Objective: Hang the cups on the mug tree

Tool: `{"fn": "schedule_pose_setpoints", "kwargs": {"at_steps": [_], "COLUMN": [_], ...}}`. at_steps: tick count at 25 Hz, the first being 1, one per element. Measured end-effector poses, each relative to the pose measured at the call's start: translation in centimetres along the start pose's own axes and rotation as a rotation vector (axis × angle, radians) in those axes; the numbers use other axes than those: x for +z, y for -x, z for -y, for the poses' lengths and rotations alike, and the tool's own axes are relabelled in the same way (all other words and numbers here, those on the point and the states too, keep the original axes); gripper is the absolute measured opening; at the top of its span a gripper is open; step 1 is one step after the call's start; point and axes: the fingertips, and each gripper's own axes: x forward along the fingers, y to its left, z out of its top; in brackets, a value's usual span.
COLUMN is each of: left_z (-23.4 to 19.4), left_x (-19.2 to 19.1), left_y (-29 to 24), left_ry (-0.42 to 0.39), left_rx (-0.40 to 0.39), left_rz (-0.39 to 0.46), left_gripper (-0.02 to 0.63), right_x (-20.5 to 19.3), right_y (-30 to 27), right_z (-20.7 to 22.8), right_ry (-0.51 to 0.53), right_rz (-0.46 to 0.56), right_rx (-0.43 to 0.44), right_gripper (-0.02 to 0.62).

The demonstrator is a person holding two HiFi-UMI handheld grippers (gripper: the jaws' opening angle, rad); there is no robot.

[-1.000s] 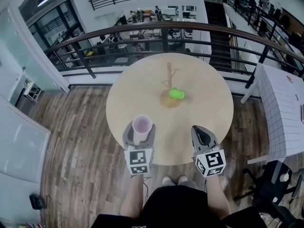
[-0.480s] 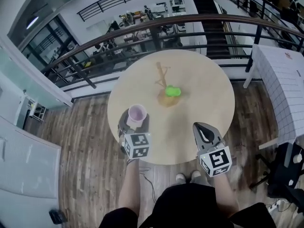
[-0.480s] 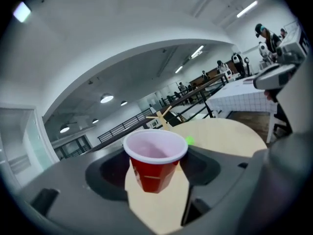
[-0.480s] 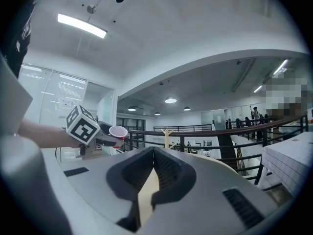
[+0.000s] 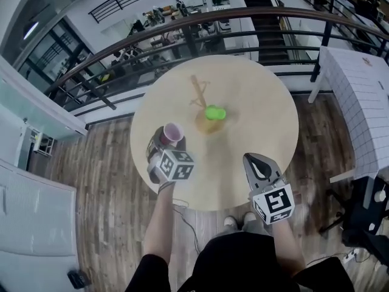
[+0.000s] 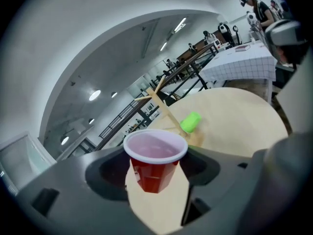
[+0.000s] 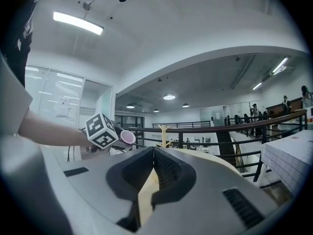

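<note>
Wooden floor (image 5: 100, 181) at far left, beside a round pale table (image 5: 261, 84).

Over the table's near-left edge, the left gripper (image 5: 165, 143), marker cube on its back, on the end of a bare forearm (image 5: 159, 224). Jaws spread wide and closed around a red cup (image 5: 172, 133) with a white rim and pale inside, pressed on both sides just under the rim. Cup tilted, mouth leaning toward the middle of the table.

Further right, a little beyond the table's middle, a wooden mug tree (image 5: 199, 93), upright on its round base, thin pegs angling off the post. Against the lower part of the tree, on its right side, a bright green cup (image 5: 214, 112). Unclear whether hung on a low peg or resting on the base.

Over the table's near-right edge, the right gripper (image 5: 260, 166), well apart from the tree and both cups. Jaws pressed fully together, nothing between them.

Beyond the table's far edge, a dark curved railing (image 5: 243, 14). At far right, a white checked tabletop (image 5: 358, 96).
</note>
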Motion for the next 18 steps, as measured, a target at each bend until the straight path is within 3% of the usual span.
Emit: {"fn": "schedule_pose_setpoints", "kwargs": {"at_steps": [5, 18], "left_z": [-0.2, -0.7], "left_x": [1.0, 3.7], "left_y": [-3.9, -12.4], "left_ry": [-0.113, -0.602], "left_rx": [0.016, 0.118], "left_rz": [-0.019, -0.167], "left_gripper": [0.319, 0.318], "right_x": [-1.1, -2.1], "right_y": [-1.6, -3.8], "right_z": [1.4, 4.9], "right_ry": [-0.014, -0.047], "right_rz": [-0.025, -0.064], "right_rx": [-0.009, -0.068], "right_gripper": [0.011, 0.011]}}
